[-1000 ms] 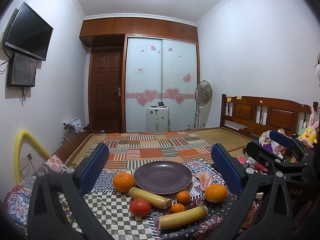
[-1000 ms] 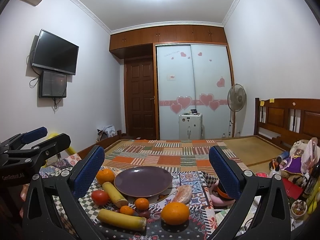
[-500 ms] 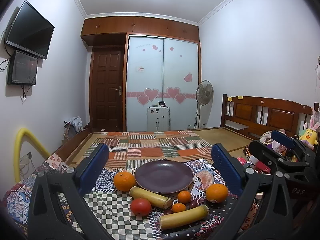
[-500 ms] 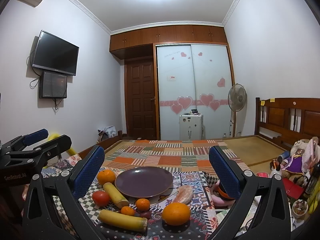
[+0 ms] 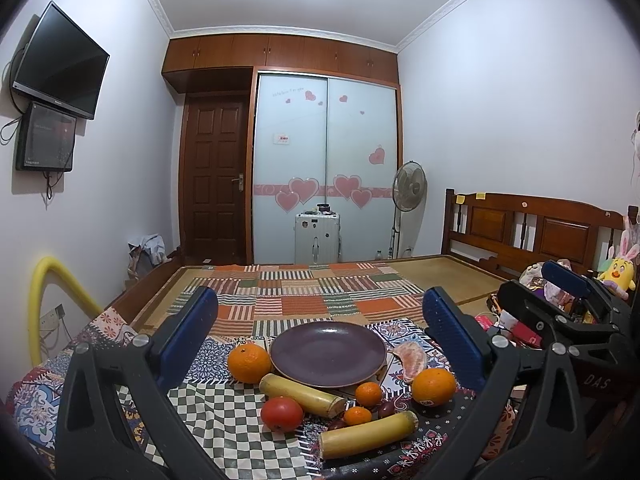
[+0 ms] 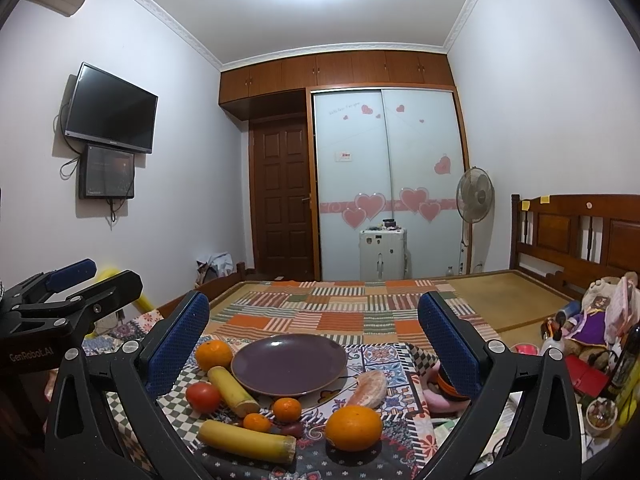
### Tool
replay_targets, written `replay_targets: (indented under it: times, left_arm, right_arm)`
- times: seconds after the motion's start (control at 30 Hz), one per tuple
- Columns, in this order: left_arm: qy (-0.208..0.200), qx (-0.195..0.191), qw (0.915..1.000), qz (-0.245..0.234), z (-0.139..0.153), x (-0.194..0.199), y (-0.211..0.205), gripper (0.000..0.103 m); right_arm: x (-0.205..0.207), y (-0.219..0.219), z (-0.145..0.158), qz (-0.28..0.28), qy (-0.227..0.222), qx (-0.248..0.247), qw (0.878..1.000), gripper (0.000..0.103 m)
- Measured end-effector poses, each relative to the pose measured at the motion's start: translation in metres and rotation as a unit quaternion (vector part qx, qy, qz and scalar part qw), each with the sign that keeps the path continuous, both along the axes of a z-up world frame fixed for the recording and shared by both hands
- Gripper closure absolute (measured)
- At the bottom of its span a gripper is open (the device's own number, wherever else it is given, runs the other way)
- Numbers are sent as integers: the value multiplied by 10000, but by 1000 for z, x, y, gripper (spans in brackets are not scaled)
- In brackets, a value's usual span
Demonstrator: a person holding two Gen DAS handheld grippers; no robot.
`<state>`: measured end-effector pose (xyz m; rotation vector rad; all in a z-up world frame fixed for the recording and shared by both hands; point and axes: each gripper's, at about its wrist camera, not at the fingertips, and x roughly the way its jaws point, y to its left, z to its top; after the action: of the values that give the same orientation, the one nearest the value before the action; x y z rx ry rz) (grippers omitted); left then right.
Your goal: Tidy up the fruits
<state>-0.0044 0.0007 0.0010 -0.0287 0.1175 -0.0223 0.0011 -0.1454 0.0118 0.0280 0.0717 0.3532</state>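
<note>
— Hovering with both tools spread wide, the left tool and the right tool, gripping nothing?

— Yes, hanging back above the bed, likely choosing a first fruit.

— Fruits sitting where?

— Ringing the empty purple plate on the patterned cloth: nearest orange, tomato, yellow stalks. Probably waiting for loading onto that plate.
</note>
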Motion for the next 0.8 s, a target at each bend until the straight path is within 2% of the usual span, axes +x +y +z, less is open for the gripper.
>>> replay_targets:
  times: [0.6,0.8]
  left_arm:
    - [22,-5,10000,-56,-1,-1,0,0]
    - [417,-18,9990,-170,-18,14,2,0]
  right_arm:
    - [1,-1,-1,-14,39,7,10000,0]
    - [17,-3,-16,-131,404,-182,9989,0]
